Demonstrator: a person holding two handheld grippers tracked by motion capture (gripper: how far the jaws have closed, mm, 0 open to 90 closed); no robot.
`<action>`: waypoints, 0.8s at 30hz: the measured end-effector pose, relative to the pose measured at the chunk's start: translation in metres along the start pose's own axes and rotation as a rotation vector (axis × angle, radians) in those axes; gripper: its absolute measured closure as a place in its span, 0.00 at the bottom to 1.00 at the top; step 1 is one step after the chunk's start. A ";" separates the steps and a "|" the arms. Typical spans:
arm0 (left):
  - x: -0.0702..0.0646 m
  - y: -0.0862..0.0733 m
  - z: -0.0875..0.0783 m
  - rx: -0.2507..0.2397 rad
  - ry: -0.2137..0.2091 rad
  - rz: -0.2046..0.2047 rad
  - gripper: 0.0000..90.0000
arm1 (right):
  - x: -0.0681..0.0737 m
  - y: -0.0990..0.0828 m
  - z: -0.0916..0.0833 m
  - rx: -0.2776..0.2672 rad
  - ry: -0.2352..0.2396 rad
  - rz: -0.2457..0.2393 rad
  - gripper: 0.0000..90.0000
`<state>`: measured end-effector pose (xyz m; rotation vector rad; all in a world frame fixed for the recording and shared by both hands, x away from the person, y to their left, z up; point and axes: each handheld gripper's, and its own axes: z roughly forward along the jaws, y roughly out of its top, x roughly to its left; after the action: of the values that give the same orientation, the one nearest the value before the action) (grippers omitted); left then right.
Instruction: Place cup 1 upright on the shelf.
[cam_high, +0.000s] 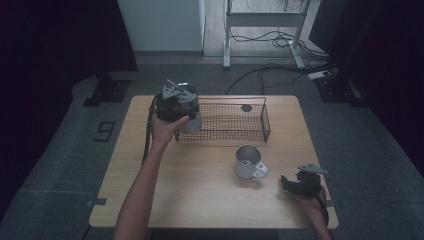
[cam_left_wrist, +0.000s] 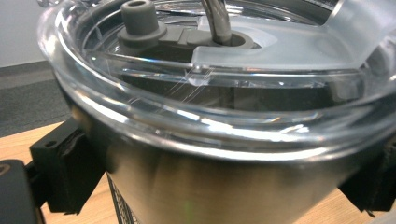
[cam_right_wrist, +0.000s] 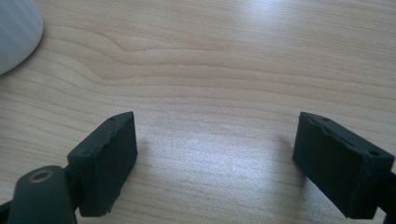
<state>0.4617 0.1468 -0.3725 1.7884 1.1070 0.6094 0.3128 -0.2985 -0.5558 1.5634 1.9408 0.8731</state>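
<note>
A steel tumbler (cam_high: 193, 121) with a clear lid (cam_left_wrist: 224, 107), a grey plug and a metal straw (cam_left_wrist: 217, 21) hangs at the left end of the wire basket (cam_high: 265, 121). My left gripper (cam_high: 176, 105) is shut on the tumbler's body, with a black pad (cam_left_wrist: 63, 170) pressed against each side. My right gripper (cam_high: 292, 184) rests low at the front right of the table, open, with bare wood between its jaws (cam_right_wrist: 215, 158). A pale mug (cam_high: 247, 161) stands upright mid-table, to the left of the right gripper.
The wooden table (cam_high: 200, 200) holds the black wire basket along its far side, with a small dark round thing (cam_high: 246, 107) inside. The mug's pale side (cam_right_wrist: 14, 32) shows in the right gripper view's corner. Cables and a stand lie on the floor beyond.
</note>
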 end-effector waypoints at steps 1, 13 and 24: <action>0.000 0.000 0.000 0.000 0.000 0.000 0.05 | 0.000 0.000 0.000 0.000 0.000 0.000 0.15; -0.002 0.004 0.017 0.015 -0.002 0.002 0.05 | 0.000 0.000 0.000 0.002 -0.003 0.003 0.15; -0.003 0.011 0.033 0.026 0.008 0.009 0.05 | 0.000 0.000 0.000 0.002 -0.003 0.003 0.15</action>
<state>0.4896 0.1274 -0.3777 1.8155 1.1173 0.6104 0.3128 -0.2986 -0.5557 1.5686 1.9381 0.8698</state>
